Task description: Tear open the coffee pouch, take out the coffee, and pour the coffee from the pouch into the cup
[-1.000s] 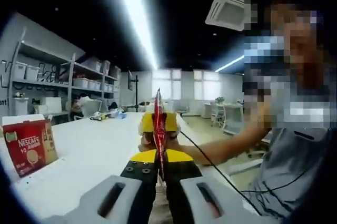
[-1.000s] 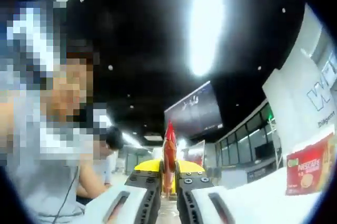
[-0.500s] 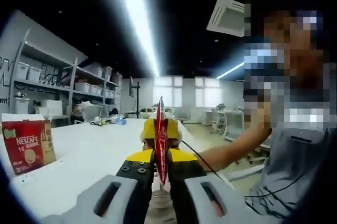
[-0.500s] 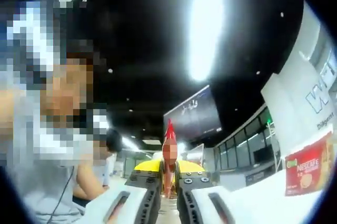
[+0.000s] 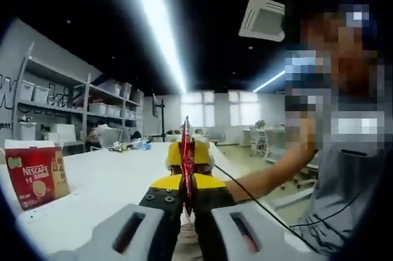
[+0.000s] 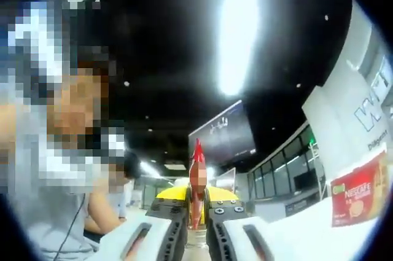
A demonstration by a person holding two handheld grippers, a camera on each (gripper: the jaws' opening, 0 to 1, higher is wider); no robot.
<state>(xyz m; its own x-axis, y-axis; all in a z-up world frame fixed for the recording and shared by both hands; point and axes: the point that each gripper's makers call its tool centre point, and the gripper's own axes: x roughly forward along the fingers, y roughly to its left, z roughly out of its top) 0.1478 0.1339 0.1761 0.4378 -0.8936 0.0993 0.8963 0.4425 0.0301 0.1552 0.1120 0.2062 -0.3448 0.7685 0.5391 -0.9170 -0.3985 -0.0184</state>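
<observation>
Upright, red coffee pouch (image 5: 185, 156) edge-on, pinched between closed jaws of left gripper (image 5: 185, 196) and right gripper (image 6: 196, 207).

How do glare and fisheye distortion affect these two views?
Left gripper view: the ceiling light strip blows out white and bends with the fisheye; the coffee pouch and Nescafe box read sharply. Right gripper view: the light strip flares wider, the pouch looks softer, and the box is squeezed at the edge.

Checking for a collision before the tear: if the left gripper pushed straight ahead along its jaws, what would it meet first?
Probably the right gripper, straight ahead and shut on the same coffee pouch; depth is unclear.
</observation>
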